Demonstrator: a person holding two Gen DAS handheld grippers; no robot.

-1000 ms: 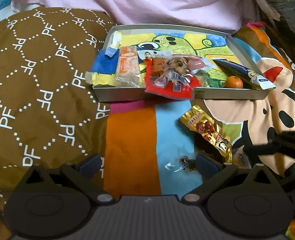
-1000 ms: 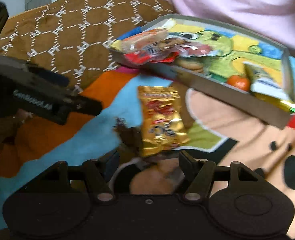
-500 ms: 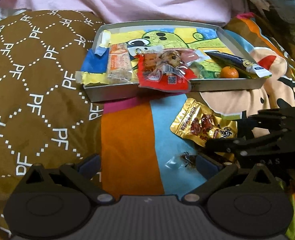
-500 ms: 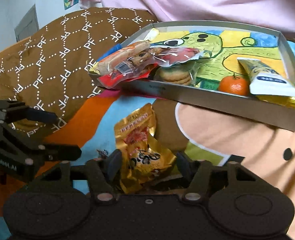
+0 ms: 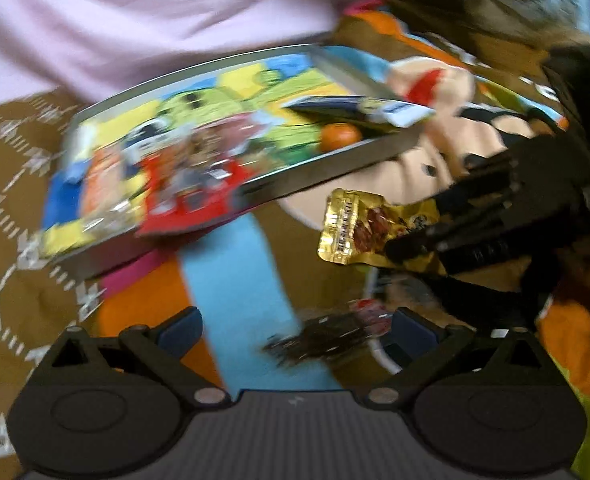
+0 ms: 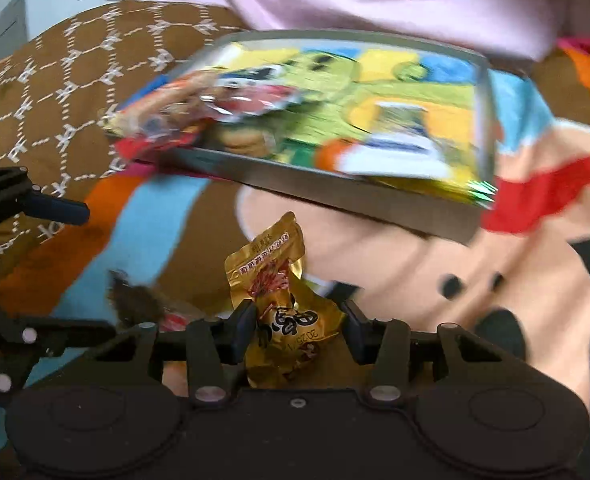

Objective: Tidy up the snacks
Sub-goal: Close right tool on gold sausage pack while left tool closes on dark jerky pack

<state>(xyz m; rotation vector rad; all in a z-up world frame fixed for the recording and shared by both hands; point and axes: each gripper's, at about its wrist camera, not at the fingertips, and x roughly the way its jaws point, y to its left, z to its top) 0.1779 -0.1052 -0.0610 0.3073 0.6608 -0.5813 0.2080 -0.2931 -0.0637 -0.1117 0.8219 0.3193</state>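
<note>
A gold snack packet (image 6: 283, 304) sits between the fingers of my right gripper (image 6: 299, 328). Its jaws are closing and the pads press on the packet's lower half. In the left wrist view the same packet (image 5: 359, 228) hangs from the right gripper (image 5: 415, 232), clear of the blanket. My left gripper (image 5: 295, 330) is open. A dark snack in a clear wrapper (image 5: 327, 340) lies on the blanket between its fingers, nearer the right one. Behind them a grey tray (image 5: 327, 172) holds several snacks and a mandarin (image 5: 339, 136). Both views are motion-blurred.
The tray (image 6: 335, 192) rests on a patterned blanket: brown with white lattice on the left, orange and blue stripes, a cartoon print on the right. A person in a pink top sits right behind the tray. A red packet (image 5: 191, 204) overhangs the tray's front edge.
The right gripper has narrowed onto the gold packet and raised it off the blanket. The left gripper has rolled and shifted, and the dark wrapped snack now lies between its fingers.
</note>
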